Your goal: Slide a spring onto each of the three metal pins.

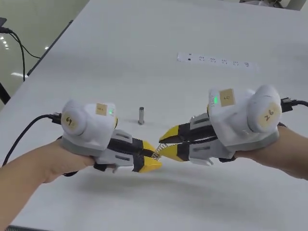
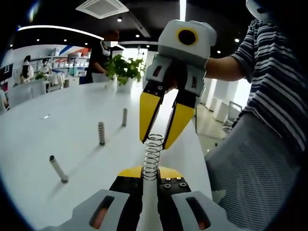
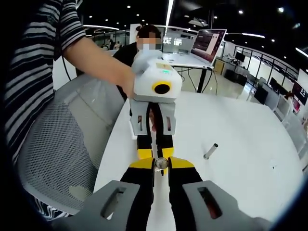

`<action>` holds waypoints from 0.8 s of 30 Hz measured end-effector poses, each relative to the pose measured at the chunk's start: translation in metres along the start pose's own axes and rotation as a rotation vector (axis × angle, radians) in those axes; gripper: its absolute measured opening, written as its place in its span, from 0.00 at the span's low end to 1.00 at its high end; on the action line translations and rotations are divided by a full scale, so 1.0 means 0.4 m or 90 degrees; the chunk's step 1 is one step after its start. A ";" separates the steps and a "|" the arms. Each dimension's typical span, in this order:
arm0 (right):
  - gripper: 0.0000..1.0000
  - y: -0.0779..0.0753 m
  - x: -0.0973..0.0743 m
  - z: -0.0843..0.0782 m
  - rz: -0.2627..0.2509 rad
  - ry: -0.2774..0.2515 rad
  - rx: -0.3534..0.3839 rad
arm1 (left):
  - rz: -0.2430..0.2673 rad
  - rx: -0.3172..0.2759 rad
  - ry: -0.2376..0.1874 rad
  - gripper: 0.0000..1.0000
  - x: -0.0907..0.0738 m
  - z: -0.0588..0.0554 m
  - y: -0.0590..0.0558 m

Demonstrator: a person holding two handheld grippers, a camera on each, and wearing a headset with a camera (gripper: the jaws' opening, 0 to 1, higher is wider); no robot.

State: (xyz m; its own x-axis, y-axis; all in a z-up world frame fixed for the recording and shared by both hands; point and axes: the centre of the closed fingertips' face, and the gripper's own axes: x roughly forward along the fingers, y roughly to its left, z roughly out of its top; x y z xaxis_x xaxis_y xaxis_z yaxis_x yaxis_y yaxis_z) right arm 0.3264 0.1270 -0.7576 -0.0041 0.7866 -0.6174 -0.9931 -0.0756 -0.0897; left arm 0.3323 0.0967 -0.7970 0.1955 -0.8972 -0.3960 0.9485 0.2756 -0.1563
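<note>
A small metal spring (image 1: 158,153) lies between the two grippers, which face each other tip to tip above the white table (image 1: 144,43). My left gripper (image 2: 150,174) is shut on the spring's (image 2: 153,159) near end. The right gripper (image 2: 156,142) is open, its yellow jaws either side of the spring's far end. In the right gripper view the spring's end (image 3: 160,164) sits between the right gripper's (image 3: 161,167) tips. Three upright pins stand on the table: a bare pin (image 2: 57,168), a pin with a spring on it (image 2: 101,133), and another bare pin (image 2: 124,117). One pin (image 1: 141,116) stands just behind the grippers.
A white power strip (image 1: 214,61) lies at the far side of the table. Black cables (image 1: 21,48) hang off the left edge. A mesh chair back (image 3: 72,159) is close behind the person. A potted plant (image 2: 126,68) and other people are at the table's far end.
</note>
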 end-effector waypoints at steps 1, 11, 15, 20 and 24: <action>0.08 -0.001 0.001 0.003 -0.001 -0.002 -0.004 | -0.002 0.000 0.000 0.02 0.001 0.001 -0.002; 0.08 -0.007 0.008 0.020 -0.013 -0.016 -0.010 | 0.003 0.004 -0.005 0.02 0.002 0.011 -0.002; 0.08 -0.013 0.006 0.022 -0.019 -0.023 0.004 | 0.007 0.007 -0.005 0.02 0.000 0.013 0.002; 0.08 -0.019 0.001 0.024 -0.023 -0.042 0.043 | 0.009 0.007 -0.008 0.02 -0.003 0.015 0.003; 0.08 -0.018 -0.001 0.023 -0.021 -0.050 0.065 | 0.008 0.009 -0.013 0.02 -0.003 0.018 0.003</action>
State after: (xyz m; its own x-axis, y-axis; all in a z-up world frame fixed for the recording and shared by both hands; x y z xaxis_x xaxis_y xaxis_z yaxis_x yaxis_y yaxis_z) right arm 0.3325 0.1331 -0.7495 0.0240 0.8335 -0.5520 -0.9996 0.0115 -0.0262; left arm 0.3352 0.0958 -0.7900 0.2126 -0.9006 -0.3791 0.9493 0.2824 -0.1384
